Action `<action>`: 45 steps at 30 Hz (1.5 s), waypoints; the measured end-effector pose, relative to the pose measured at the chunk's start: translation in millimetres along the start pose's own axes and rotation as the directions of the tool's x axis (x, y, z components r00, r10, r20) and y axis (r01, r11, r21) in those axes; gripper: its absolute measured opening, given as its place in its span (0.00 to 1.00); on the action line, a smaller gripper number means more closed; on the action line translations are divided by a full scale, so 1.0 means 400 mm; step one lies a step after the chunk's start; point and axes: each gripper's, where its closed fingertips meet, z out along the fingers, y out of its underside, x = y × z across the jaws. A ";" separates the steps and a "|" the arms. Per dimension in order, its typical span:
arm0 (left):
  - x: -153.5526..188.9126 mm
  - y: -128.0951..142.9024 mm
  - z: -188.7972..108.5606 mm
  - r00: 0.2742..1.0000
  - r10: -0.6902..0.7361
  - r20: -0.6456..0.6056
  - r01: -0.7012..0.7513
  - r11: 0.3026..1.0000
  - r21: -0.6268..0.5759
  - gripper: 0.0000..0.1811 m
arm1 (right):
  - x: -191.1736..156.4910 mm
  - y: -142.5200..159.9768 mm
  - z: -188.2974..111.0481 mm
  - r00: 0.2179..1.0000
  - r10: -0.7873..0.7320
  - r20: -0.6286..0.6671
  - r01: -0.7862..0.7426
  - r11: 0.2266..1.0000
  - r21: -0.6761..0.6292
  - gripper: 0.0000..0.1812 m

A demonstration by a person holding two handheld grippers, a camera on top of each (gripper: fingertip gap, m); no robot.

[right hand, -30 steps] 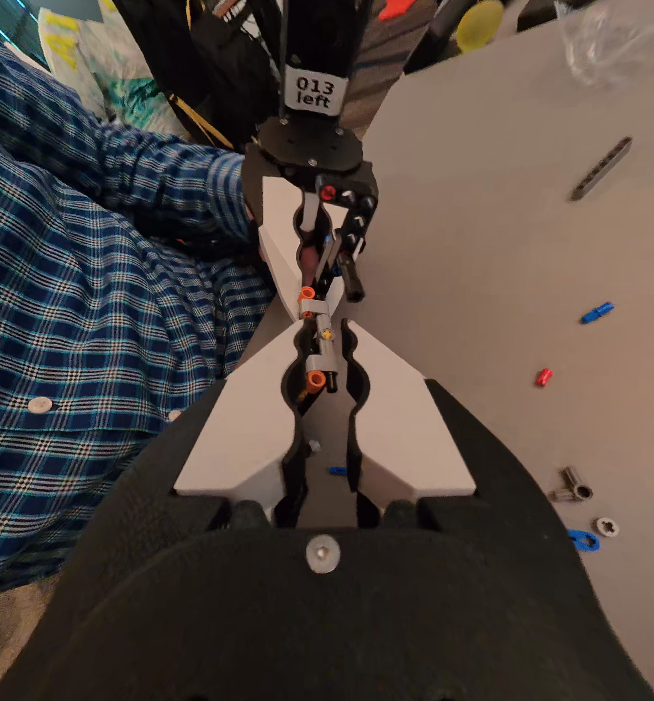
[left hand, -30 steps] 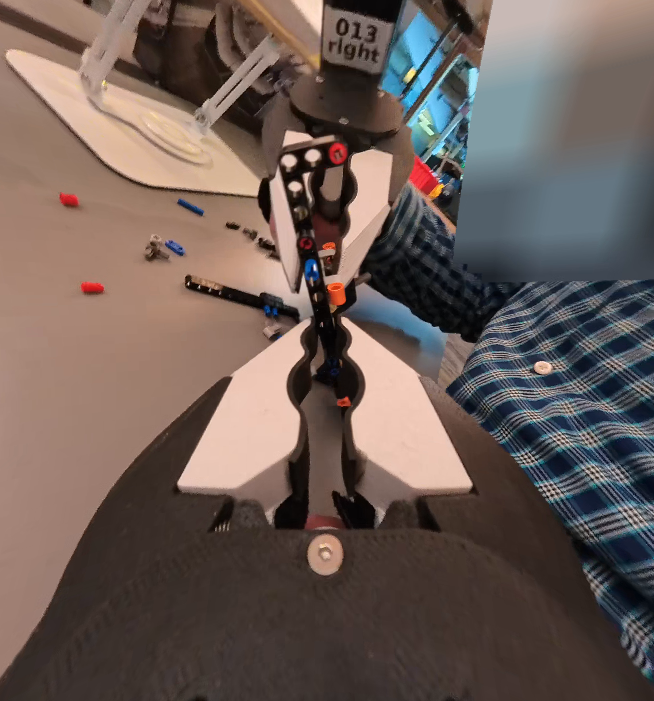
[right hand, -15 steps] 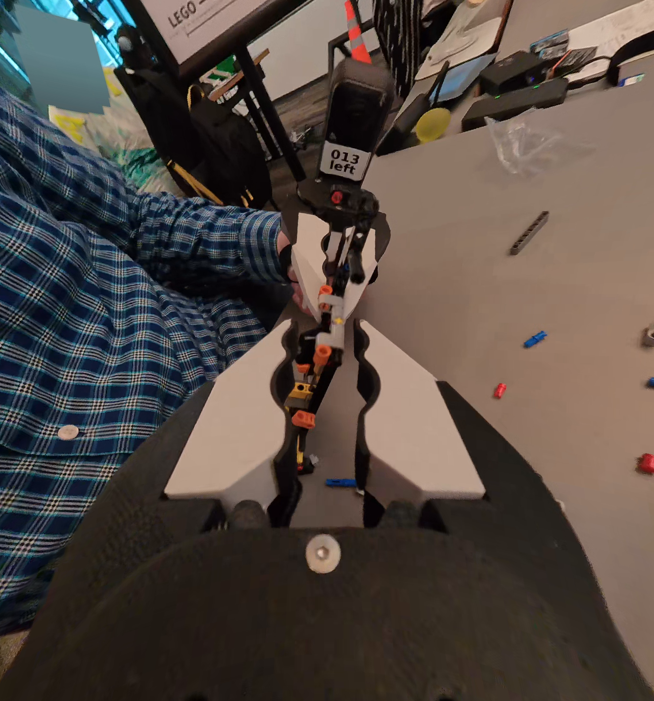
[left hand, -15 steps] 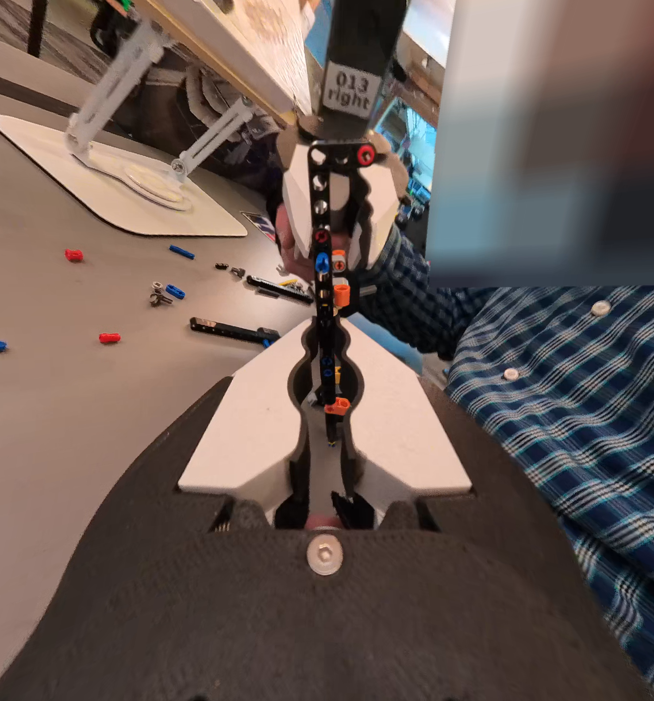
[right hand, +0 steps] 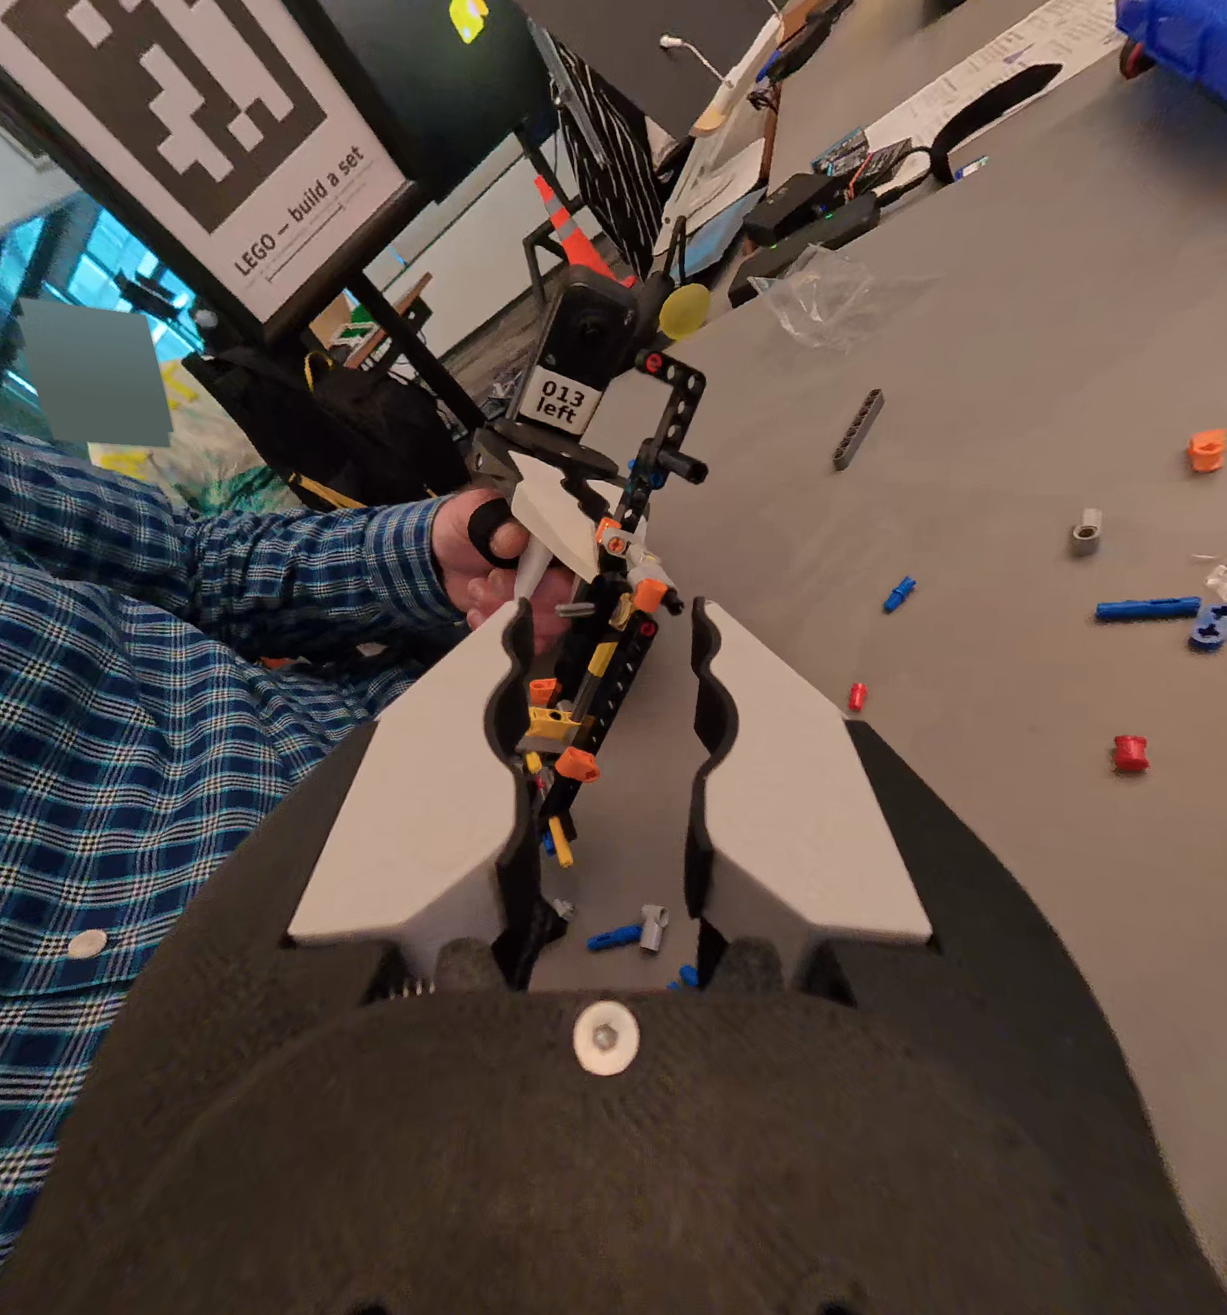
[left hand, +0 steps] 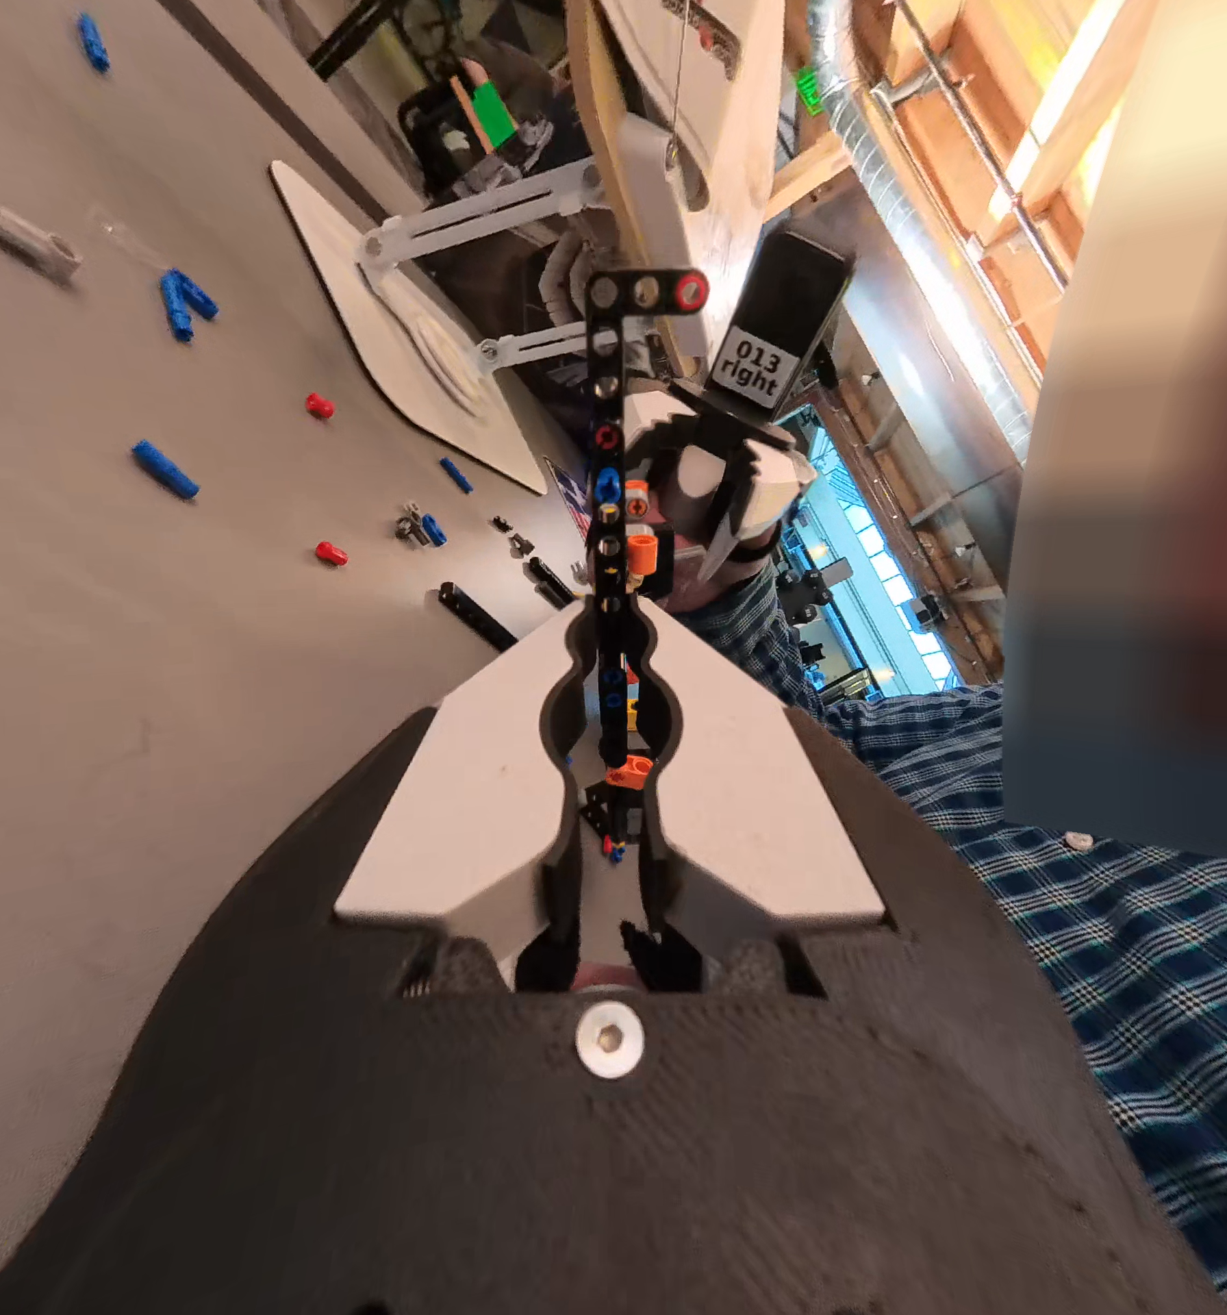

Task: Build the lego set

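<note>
A long black Lego beam assembly (left hand: pixel 607 370) with an L-shaped top and red, blue, orange and yellow pieces on it is held off the table. My left gripper (left hand: pixel 611 612) is shut on its lower part. In the right wrist view the assembly (right hand: pixel 625 683) runs between the fingers of my right gripper (right hand: pixel 609 615), close to the left finger. The right jaws stand wide apart and grip nothing. The left gripper (right hand: pixel 561 519) holds the assembly's far end there. The right gripper (left hand: pixel 717 491) shows behind the assembly in the left wrist view.
Loose pieces lie on the grey table (right hand: pixel 988 356): blue pins (left hand: pixel 166 469), red pins (left hand: pixel 331 553), a grey beam (right hand: pixel 858 430), an orange piece (right hand: pixel 1206 450), a blue axle (right hand: pixel 1148 608). A white stand base (left hand: pixel 411 341) sits at the back. A person's plaid sleeve (right hand: pixel 276 569) is close by. Some 6 cm of space lies between my two pairs of fingers.
My right gripper has opened and let go of the assembly. My left gripper has tilted and lifted, keeping the assembly in its grip.
</note>
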 end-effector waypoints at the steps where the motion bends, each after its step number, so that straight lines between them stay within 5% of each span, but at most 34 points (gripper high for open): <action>1: -0.002 0.000 0.000 1.000 -0.005 0.007 0.005 1.000 -0.002 0.03 | 0.005 -0.002 -0.003 1.000 0.010 0.000 -0.010 1.000 0.008 0.23; 7: -0.022 0.022 0.002 0.998 -0.009 0.064 0.015 0.996 -0.089 0.03 | 0.029 -0.006 0.001 1.000 0.027 -0.007 -0.027 1.000 -0.012 0.19; 20: -0.046 0.069 0.008 0.998 0.035 0.053 -0.015 0.941 -0.337 0.03 | 0.053 0.112 0.110 0.993 0.055 0.108 -0.019 0.952 -0.307 0.08; 45: -0.074 0.072 0.001 0.996 0.049 0.071 -0.021 0.934 -0.355 0.03 | 0.045 0.162 0.113 0.987 0.036 0.155 0.022 0.934 -0.356 0.03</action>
